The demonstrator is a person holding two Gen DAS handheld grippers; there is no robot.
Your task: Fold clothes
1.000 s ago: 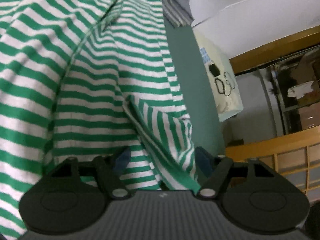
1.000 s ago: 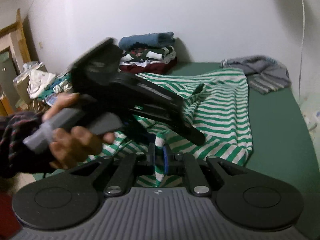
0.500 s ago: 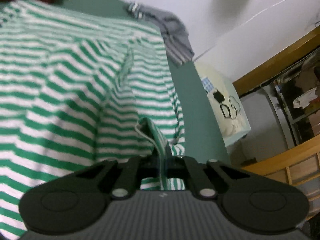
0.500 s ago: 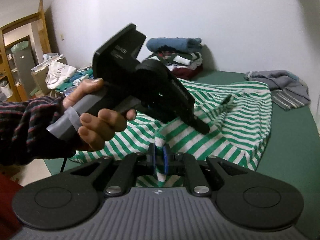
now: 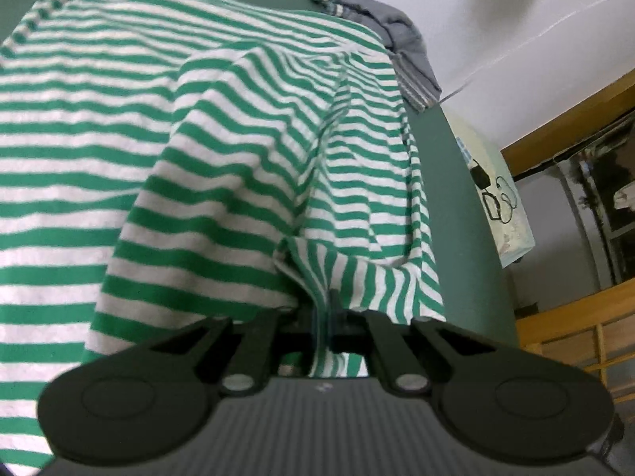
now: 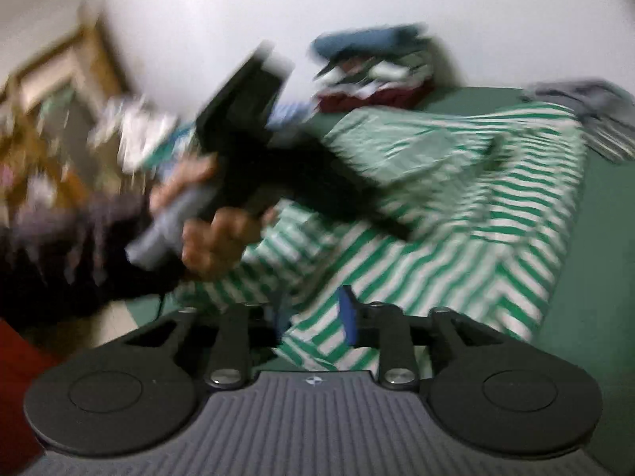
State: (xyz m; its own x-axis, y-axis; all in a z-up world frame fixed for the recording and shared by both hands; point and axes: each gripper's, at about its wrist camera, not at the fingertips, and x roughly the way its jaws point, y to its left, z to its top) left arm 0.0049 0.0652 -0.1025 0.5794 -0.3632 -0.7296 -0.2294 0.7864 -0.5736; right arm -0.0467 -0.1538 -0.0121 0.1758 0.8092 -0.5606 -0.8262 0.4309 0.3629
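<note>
A green-and-white striped shirt (image 5: 238,158) lies spread over the green bed (image 5: 452,198). My left gripper (image 5: 323,317) is shut on a raised fold at the shirt's near edge, and the cloth tents up from the jaws. In the blurred right wrist view a hand (image 6: 214,242) holds that left gripper (image 6: 399,228) over the shirt (image 6: 476,206). My right gripper (image 6: 313,317) has its jaws opening. Striped cloth lies loose between its blue pads (image 6: 349,313), which no longer pinch it.
A grey garment (image 5: 401,39) lies at the bed's far corner, also in the right wrist view (image 6: 595,99). A stack of folded clothes (image 6: 377,75) sits by the wall. Beside the bed stand a pale box with a cable (image 5: 500,206) and wooden furniture (image 5: 575,337).
The left gripper closed on the shirt's edge fold and drew it back, lifting the cloth. The right gripper's pads, earlier pinched on a fold, have parted. The right view has become blurred.
</note>
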